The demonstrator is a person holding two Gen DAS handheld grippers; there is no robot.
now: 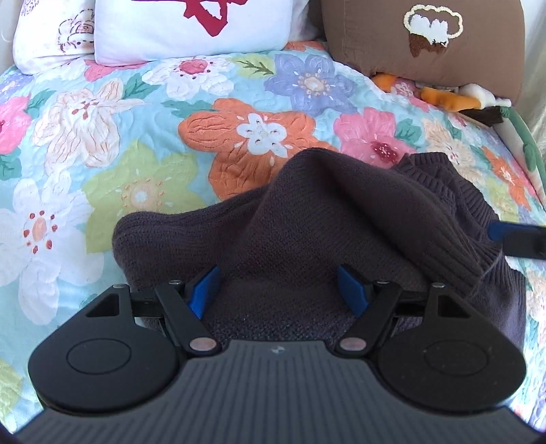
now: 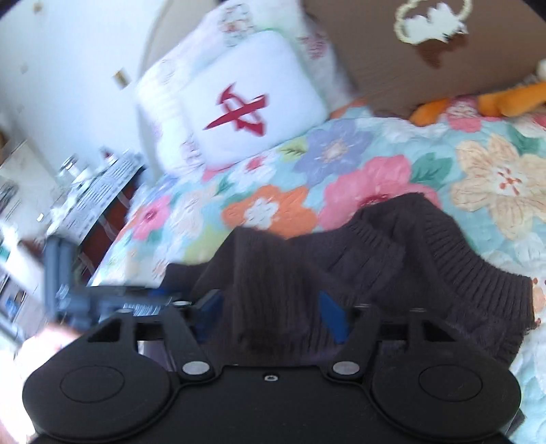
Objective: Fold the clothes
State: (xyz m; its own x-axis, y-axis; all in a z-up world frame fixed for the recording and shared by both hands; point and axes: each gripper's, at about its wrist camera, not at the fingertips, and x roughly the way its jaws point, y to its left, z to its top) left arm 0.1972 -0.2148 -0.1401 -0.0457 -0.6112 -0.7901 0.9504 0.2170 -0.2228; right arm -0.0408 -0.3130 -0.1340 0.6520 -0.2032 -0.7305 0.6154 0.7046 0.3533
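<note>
Sweater (image 1: 341, 218) bunched on floral quilt (image 1: 102, 164), no flat fold visible; folding unfinished. Left gripper (image 1: 279, 290) and right gripper (image 2: 269, 314) fingers spread wide, knit lying between, nothing clamped.

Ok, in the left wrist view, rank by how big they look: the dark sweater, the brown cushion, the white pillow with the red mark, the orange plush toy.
1. dark sweater, nearest the camera
2. brown cushion and white pillow: alike, both cropped, unranked
3. orange plush toy
</note>
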